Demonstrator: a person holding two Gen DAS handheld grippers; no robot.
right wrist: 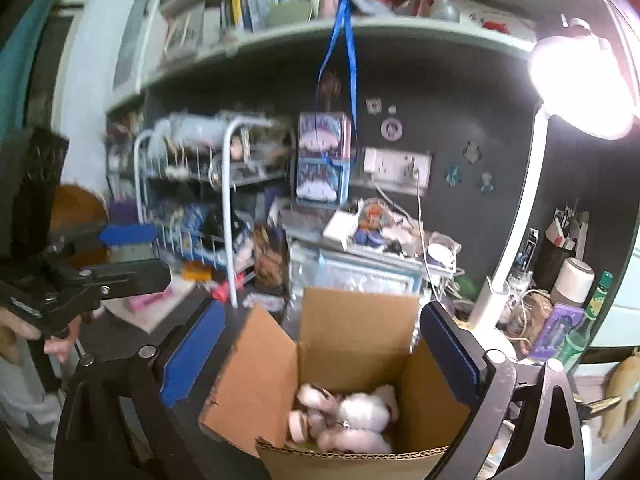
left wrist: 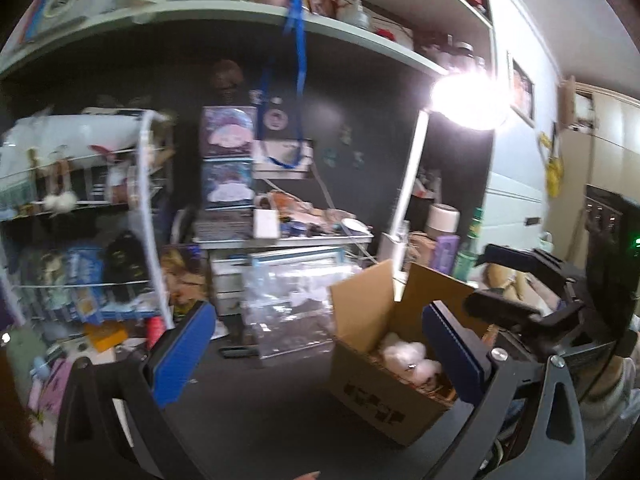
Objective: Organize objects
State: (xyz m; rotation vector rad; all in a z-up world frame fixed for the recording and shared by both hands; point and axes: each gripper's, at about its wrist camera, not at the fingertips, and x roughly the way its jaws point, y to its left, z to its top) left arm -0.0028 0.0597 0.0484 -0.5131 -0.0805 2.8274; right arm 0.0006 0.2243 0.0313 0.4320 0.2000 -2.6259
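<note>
Two grippers show here, and both have their jaws spread wide with nothing between the blue pads. The left gripper [left wrist: 316, 344] hangs over the dark desk [left wrist: 280, 400], just to the left of the cardboard box [left wrist: 376, 364]. Its right finger covers one corner of that box. The right gripper [right wrist: 320, 352] is over the box [right wrist: 348, 360], which sits between its two fingers and touches neither one.

Inside the box lies a pink and white plush toy [right wrist: 352, 416]. It is soft and lumpy, and its shape is hard to make out. The front wall of the box hides the bottom of it. From the left wrist view only a small white bit of the toy [left wrist: 408, 356] peeks out. The box flaps stand up and open.

From the right wrist view, the left gripper [right wrist: 132, 256] shows at the left edge, with a hand [right wrist: 52, 340] on its handle; the hand is partly cut off. From the left wrist view, the right gripper [left wrist: 496, 276] shows dark at the right side.

A bright lamp [right wrist: 580, 80] glares so much that things near it go white. The white wire rack [left wrist: 80, 216] and the things on the shelf [left wrist: 224, 16] are blurry. A blue ribbon [right wrist: 344, 60] hangs down from the shelf.
</note>
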